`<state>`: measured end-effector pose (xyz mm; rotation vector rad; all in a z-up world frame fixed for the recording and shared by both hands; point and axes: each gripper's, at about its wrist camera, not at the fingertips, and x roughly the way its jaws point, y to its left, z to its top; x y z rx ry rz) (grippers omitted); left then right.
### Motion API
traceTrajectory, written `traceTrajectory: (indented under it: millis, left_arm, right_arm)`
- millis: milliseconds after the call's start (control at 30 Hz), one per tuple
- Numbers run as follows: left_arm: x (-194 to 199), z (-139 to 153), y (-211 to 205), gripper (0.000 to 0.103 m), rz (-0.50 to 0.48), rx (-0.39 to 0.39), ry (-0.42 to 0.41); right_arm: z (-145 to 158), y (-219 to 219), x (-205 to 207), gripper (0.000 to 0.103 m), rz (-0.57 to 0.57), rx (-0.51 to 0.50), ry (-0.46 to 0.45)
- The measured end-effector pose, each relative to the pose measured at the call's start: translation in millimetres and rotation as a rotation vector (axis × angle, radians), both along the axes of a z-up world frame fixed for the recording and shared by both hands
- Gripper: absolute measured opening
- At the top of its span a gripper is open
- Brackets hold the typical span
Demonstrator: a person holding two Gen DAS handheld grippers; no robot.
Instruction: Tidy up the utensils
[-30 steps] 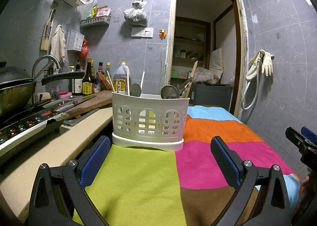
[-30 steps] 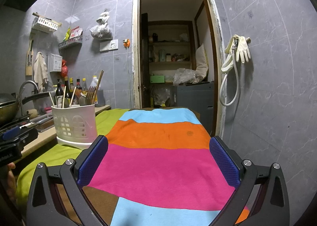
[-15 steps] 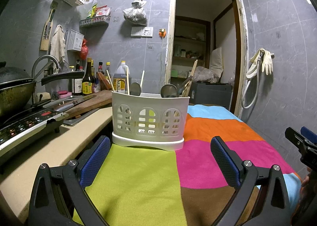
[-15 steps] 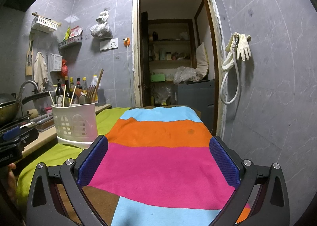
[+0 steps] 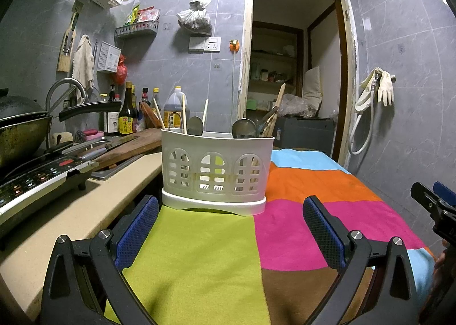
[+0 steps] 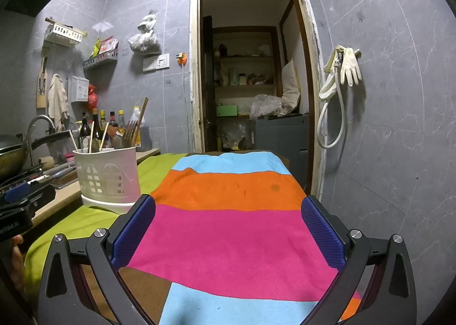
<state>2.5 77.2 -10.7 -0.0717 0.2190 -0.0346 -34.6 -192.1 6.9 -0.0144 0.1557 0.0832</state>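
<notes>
The caddy (image 5: 216,171) of spoons (image 5: 242,128) and chopsticks (image 5: 184,114) stands on a striped cloth (image 6: 228,239) beside the counter (image 5: 71,211), under grey tiled walls. Left gripper (image 5: 230,231) and right gripper (image 6: 228,231) hover wide-jawed, empty.

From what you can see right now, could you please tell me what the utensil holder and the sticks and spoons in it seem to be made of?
Utensil holder: likely white plastic, matte, with moulded arched cut-outs. Chopsticks: pale and dull, probably wood or bamboo. Spoons: grey with a soft sheen, apparently metal.
</notes>
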Motion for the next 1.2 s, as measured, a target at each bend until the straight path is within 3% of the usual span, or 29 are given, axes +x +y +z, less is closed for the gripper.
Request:
traceTrajectory:
  millis: [1200]
  left_arm:
    - [0.4,-7.2,8.4,0.1,-0.01,0.011,-0.008]
  right_arm:
    - [-4.0,3.9,3.5,0.103,-0.003,0.002,0.018]
